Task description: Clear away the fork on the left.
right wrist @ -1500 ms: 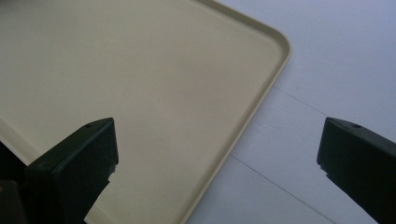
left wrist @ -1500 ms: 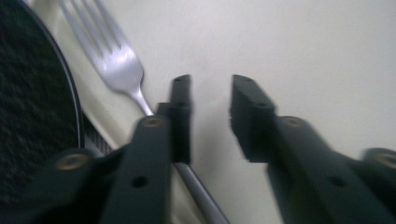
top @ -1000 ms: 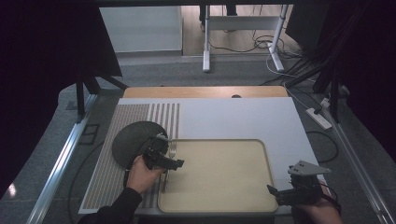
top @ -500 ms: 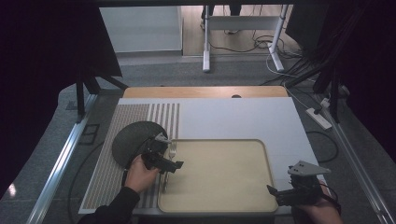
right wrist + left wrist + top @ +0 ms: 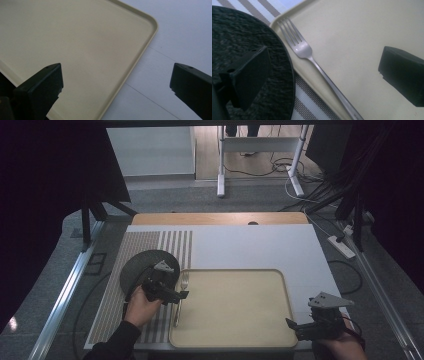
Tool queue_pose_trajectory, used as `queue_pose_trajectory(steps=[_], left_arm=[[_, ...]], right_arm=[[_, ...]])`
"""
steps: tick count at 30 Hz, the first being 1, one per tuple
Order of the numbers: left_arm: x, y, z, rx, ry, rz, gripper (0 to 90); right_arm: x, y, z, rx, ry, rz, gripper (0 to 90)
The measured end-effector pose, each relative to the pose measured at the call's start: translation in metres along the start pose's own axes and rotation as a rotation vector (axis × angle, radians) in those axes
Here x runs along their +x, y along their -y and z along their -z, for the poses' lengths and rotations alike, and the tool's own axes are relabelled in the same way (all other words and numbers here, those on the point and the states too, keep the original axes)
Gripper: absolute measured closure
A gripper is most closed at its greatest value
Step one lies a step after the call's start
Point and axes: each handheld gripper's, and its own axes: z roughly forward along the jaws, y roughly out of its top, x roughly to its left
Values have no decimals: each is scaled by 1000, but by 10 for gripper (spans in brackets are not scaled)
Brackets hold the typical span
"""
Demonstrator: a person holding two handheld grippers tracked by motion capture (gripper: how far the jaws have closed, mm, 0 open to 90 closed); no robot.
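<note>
Tray (image 5: pixel 235 307), cream and shallow, sits nearest me with one fork (image 5: pixel 180 300) lying along its nine o'clock rim. My left gripper (image 5: pixel 167 292) has just been spreading its jaws, the fork lying loose between them; right gripper (image 5: pixel 305 330) gapes at five o'clock. Dark round plate (image 5: pixel 137 267) lies at ten o'clock on the white table (image 5: pixel 250 245); beyond, grey floor (image 5: pixel 165 197).
</note>
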Motion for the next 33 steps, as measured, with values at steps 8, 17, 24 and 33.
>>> queue_pose_trajectory(steps=[8, 17, 24, 33], left_arm=[[6, 10, 14, -32, 9, 44, 0], [7, 22, 28, -50, -8, 53, 0], [6, 33, 39, -81, -24, 68, 0], [4, 45, 50, -95, -44, 76, 0]], right_arm=[[0, 0, 0, 1, 0, -6, 0], [-1, 0, 0, -6, -9, -10, 0], [-2, 0, 1, -10, -11, -25, 0], [-2, 0, 1, -7, -2, -21, 0]])
